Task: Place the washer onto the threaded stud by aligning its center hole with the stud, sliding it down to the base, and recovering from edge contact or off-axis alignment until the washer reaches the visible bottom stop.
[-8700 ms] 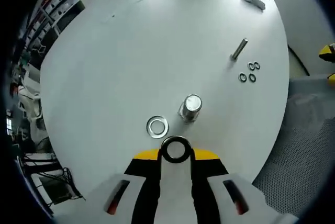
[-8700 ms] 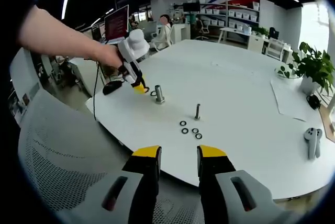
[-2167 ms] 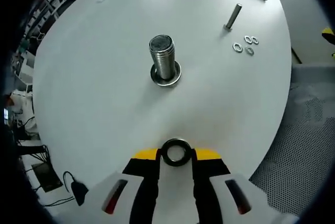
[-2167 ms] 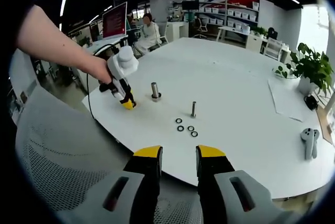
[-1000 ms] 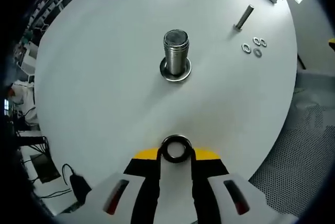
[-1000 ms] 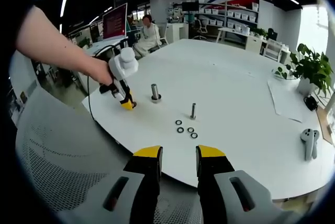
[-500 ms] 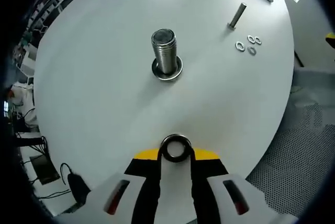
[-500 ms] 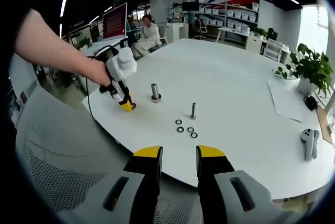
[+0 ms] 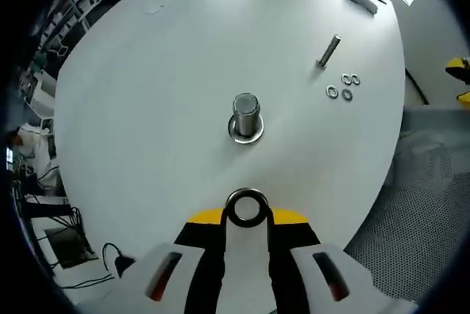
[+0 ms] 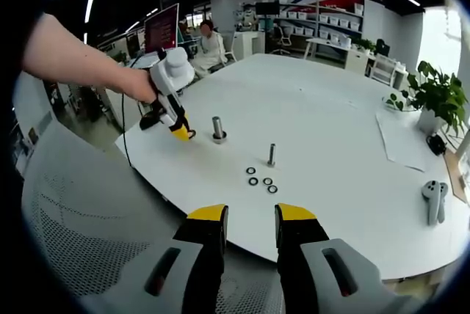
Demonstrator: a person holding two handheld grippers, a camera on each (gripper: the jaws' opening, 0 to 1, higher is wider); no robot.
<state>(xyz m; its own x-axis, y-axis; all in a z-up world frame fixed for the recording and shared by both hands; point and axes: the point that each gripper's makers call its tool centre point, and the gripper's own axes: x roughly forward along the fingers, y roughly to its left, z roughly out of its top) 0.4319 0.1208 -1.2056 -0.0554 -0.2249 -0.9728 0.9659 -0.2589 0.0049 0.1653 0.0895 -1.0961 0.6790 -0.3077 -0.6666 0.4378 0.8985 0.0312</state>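
A large round white table (image 9: 161,72) is spreading across the left gripper view, and in the right gripper view the same table is running from the near edge out toward a potted plant (image 10: 433,97) at the far right. A mesh chair back (image 10: 81,211) is sitting below the table edge in the right gripper view.

The left gripper (image 9: 247,215) is hanging over the table with its yellow-tipped jaws pinched on a washer (image 9: 246,208), which is standing up between the tips with its hole facing the camera. In the right gripper view this gripper is held in a person's hand (image 10: 139,83) just beside the threaded stud (image 10: 217,128), a little above the table. The right gripper (image 10: 251,218) is hovering off the near table edge, its jaws parted with nothing between them.

The threaded stud (image 9: 245,114) is standing upright near the table's middle, apart from the held washer. A second washer (image 9: 246,132) is lying around its foot, apparently flat on the table, though the angle makes that hard to confirm. A thinner bolt (image 9: 328,50) is standing farther off, and three small rings (image 9: 342,87) are lying close together near it.
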